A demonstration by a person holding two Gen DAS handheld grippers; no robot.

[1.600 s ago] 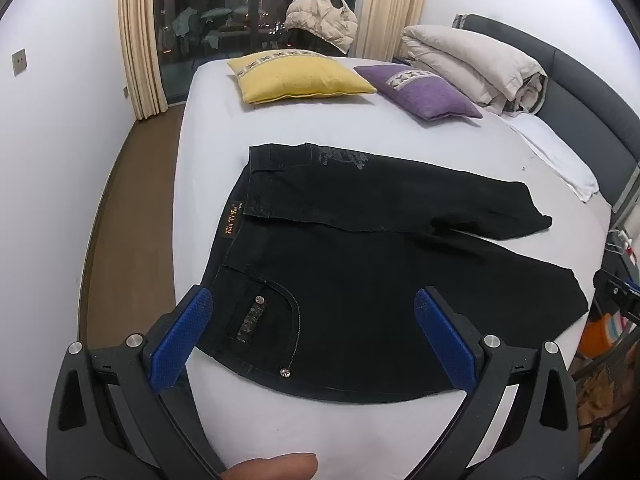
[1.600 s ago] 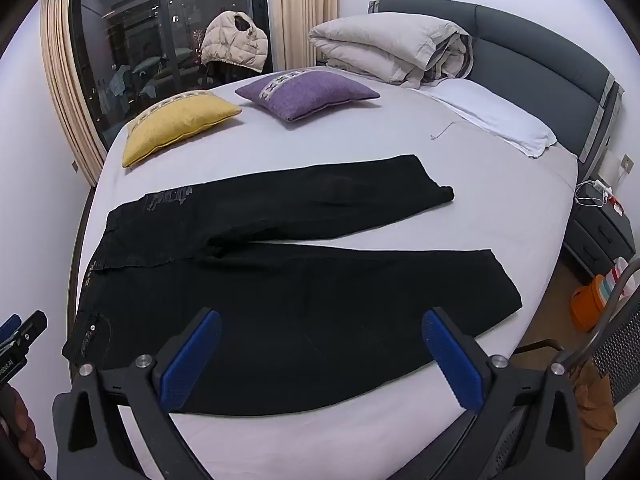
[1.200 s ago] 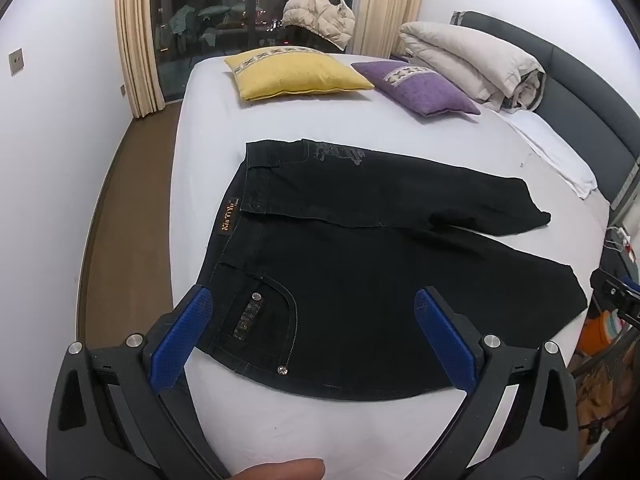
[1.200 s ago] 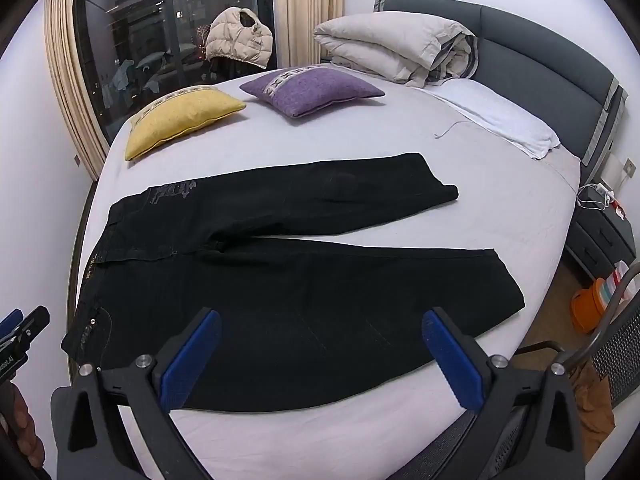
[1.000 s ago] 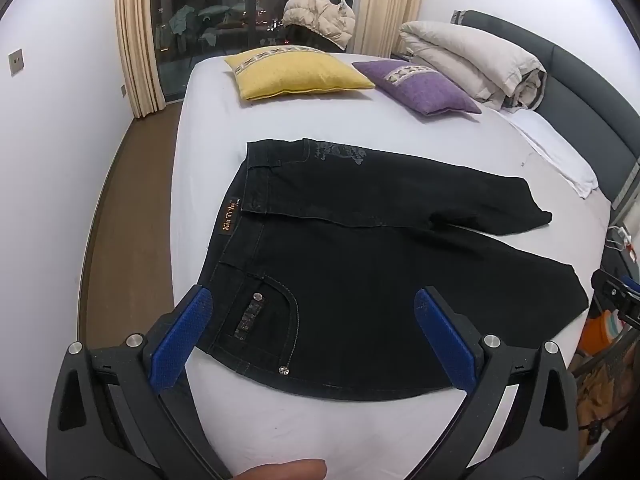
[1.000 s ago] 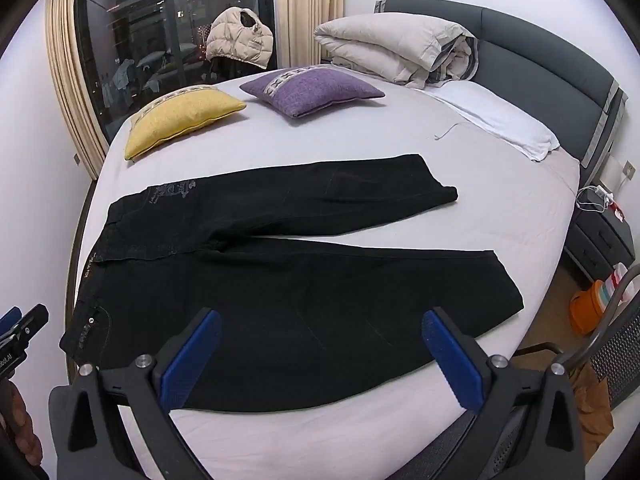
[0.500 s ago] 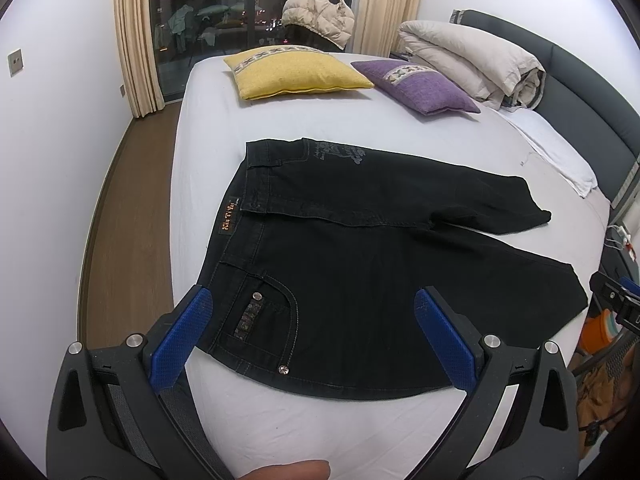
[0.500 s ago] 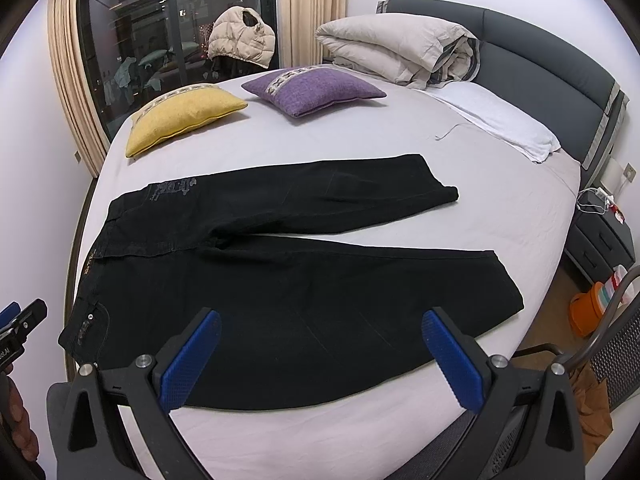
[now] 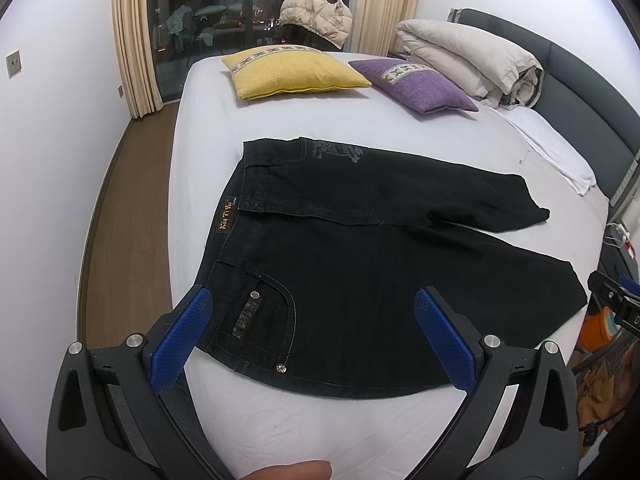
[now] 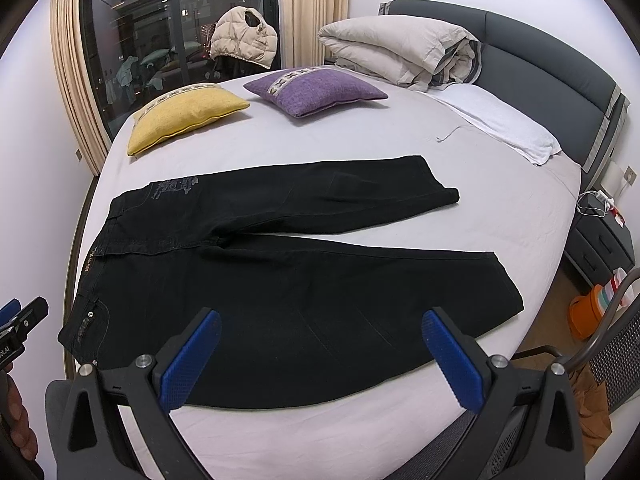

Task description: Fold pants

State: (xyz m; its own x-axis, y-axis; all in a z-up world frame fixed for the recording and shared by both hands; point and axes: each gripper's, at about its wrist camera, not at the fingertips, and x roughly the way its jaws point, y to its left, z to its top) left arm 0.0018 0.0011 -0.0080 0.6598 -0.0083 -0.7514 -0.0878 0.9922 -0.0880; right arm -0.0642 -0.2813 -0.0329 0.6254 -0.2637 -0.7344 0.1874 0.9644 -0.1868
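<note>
Black pants (image 9: 360, 248) (image 10: 280, 272) lie flat on the white bed (image 9: 280, 412), waistband to the left, both legs running right and spread in a V. The far leg ends in a rumpled hem (image 10: 448, 194); the near leg's hem (image 10: 508, 288) reaches the bed's right edge. My left gripper (image 9: 312, 304) hovers open above the near waist corner and its pocket (image 9: 260, 316). My right gripper (image 10: 320, 324) is open over the near leg's middle. Neither touches the cloth.
A yellow cushion (image 9: 292, 72) and a purple cushion (image 9: 416, 84) lie at the bed's far side, with a rolled duvet (image 10: 400, 48) and a white pillow (image 10: 508, 124) by the grey headboard. A nightstand (image 10: 600, 232) and an orange item (image 10: 588, 312) stand right of the bed.
Both views have shifted only slightly; the pants lie as before and both grippers stay open.
</note>
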